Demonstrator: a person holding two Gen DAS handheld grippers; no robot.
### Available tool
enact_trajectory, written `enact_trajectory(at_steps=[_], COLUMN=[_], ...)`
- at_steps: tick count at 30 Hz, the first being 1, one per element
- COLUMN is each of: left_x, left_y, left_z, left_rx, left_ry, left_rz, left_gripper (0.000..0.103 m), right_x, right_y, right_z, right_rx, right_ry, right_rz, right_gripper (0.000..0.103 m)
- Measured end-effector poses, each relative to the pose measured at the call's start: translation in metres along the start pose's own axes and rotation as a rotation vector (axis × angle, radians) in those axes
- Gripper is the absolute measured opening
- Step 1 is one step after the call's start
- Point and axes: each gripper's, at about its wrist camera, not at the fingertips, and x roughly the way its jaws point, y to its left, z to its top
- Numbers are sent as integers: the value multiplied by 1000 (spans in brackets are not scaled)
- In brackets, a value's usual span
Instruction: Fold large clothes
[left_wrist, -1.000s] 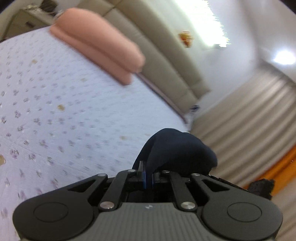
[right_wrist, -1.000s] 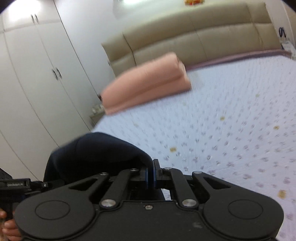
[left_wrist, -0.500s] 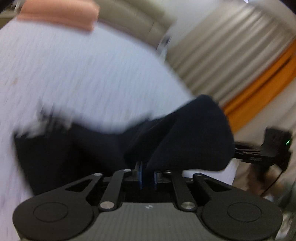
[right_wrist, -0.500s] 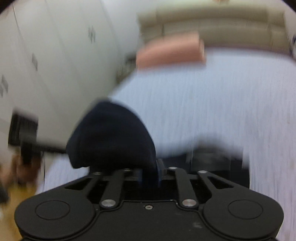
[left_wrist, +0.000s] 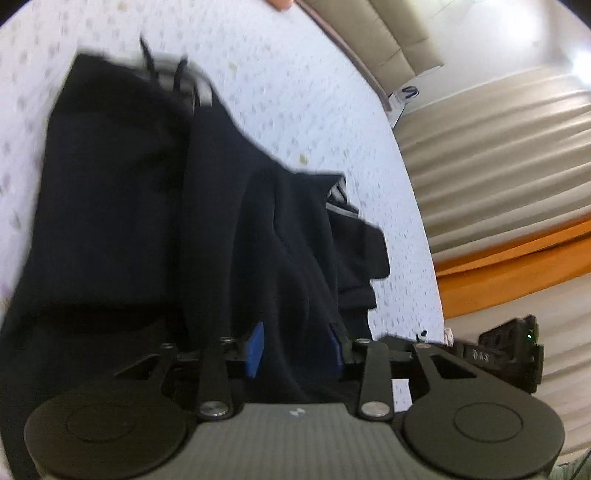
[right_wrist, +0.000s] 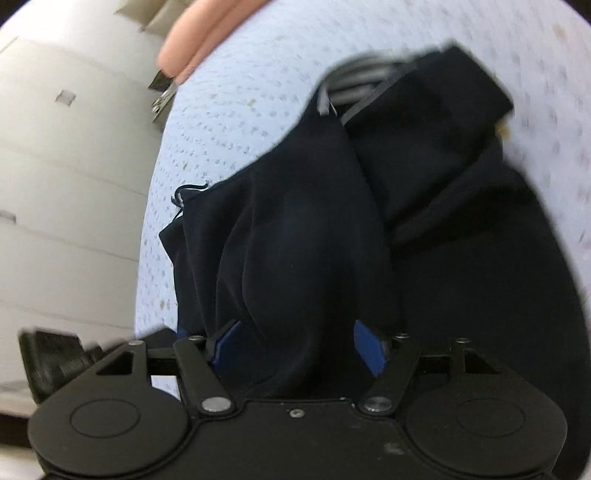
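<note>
Navy garment (left_wrist: 110, 206) slack between left gripper's (left_wrist: 295, 349) opening jaws.

Left claw (left_wrist: 295, 347) and right claw (right_wrist: 299, 347) point downward, jaws just opening.

- On my left wrist view I can make out pale raised letters on the black device (left_wrist: 511, 352) at the lower right; they look like "DAS", though I'm not sure of them.
- A small white mark sits on the grey ribbed body of the left gripper (left_wrist: 295, 350), near its top edge; I can't read it as a letter.
- My right wrist view gives me no readable text.
</note>
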Motion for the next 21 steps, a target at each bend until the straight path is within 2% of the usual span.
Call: enact_trajectory(at_steps=[3,5,6,7,8,10,13,14,15,17,19,21], left_x=[14,23,29,39,46,44,2,-15,-29,-41,-38,-28], left_y=[9,12,14,15,15,6,-21,-26,-28,-23,-11,4], left_z=[-13,-20,-20,-19,-18,-15,-2,2,6,6,-1,-12], left_rx=[-97,-124,-126,-125,-119,-76,18,30,30,23,11,-15], left_ry=[37,50,69,86,105,63,-127,-193,-236,-261,-215,-136], left_rz=[-111,-105,-74,-29,12,-14,-220,-296,-340,-328,-228,-120], left_gripper=[40,38,35,16,0,0,0,0,0,0,0,0], right_x=[16,23,28,33,38,34,3,-12,-27,-44,-45,-33], right_y=[-8,-11,-11,-10,-7,3,29,39,47,54,49,33], right_z=[-2,-5,-7,-7,-7,-4,3,5,5,2,-4,-15], right_rx=[89,131,140,134,121,74,-4,-46,-85,-132,-144,-116], right_ry=[54,68,73,79,87,61,-48,-91,-129,-170,-158,-104], right_rz=[28,66,65,43,23,26,151,188,206,202,150,27], right_gripper=[83,80,72,37,11,11,11,11,11,11,11,15])
